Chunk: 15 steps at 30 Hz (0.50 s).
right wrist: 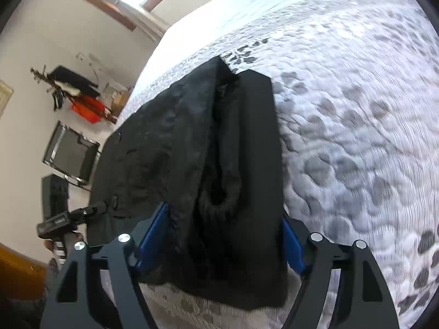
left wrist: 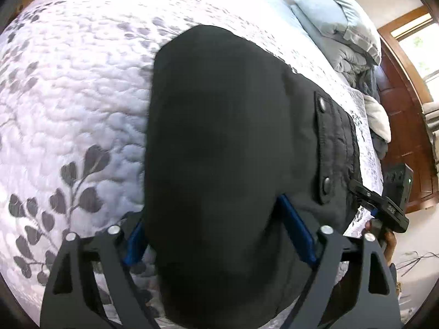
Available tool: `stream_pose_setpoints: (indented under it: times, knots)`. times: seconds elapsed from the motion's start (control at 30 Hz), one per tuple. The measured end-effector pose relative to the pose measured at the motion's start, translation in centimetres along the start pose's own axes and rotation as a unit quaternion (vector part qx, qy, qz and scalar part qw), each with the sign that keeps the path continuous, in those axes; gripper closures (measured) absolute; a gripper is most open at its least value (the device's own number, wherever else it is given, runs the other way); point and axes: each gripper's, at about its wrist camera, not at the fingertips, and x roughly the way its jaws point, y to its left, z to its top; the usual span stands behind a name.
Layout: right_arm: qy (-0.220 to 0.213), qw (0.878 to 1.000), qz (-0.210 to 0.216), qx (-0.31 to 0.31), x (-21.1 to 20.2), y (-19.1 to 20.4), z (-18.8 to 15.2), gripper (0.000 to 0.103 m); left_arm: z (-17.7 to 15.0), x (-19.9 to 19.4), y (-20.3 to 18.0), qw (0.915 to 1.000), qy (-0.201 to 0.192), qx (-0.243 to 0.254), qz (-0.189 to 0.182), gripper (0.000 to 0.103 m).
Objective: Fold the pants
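Black pants lie folded on a white quilt with a grey leaf print. A pocket flap with two snaps shows at the right. My left gripper has its blue fingers wide apart on either side of the folded cloth, which drapes between them. In the right wrist view the pants also fill the gap of my right gripper, its blue fingers spread on either side of the bundle. The other gripper shows at the left.
Grey pillows and blankets are piled at the bed's far right, by a wooden headboard. Past the bed edge in the right wrist view stand a black speaker, a framed panel and a red box on the floor.
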Motion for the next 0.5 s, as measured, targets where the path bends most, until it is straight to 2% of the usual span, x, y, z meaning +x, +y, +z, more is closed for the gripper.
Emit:
stream_pose_setpoints:
  times: [0.07, 0.23, 0.4, 0.5]
  knots:
    - [-0.008, 1.000, 0.012, 0.019, -1.1, -1.4, -0.8, 0.025, -0.4, -0.7, 0.7, 0.9999, -0.006, -0.004, 0.008, 0.012]
    - [-0.031, 0.998, 0.014, 0.056, -3.4, -3.1, -2.4, 0.024, -2.3, -2.9, 2.2, 0.9991, -0.025, -0.020, 0.026, 0.012]
    - [-0.052, 0.996, -0.037, 0.066, -6.0, -3.3, -5.0, 0.024, -4.8, -5.9, 2.5, 0.9938, -0.065, -0.023, 0.087, 0.011]
    - [-0.062, 0.993, -0.069, 0.066, -7.3, -2.6, -6.4, 0.024, -6.0, -7.2, 1.6, 0.9856, -0.079, -0.004, 0.149, 0.011]
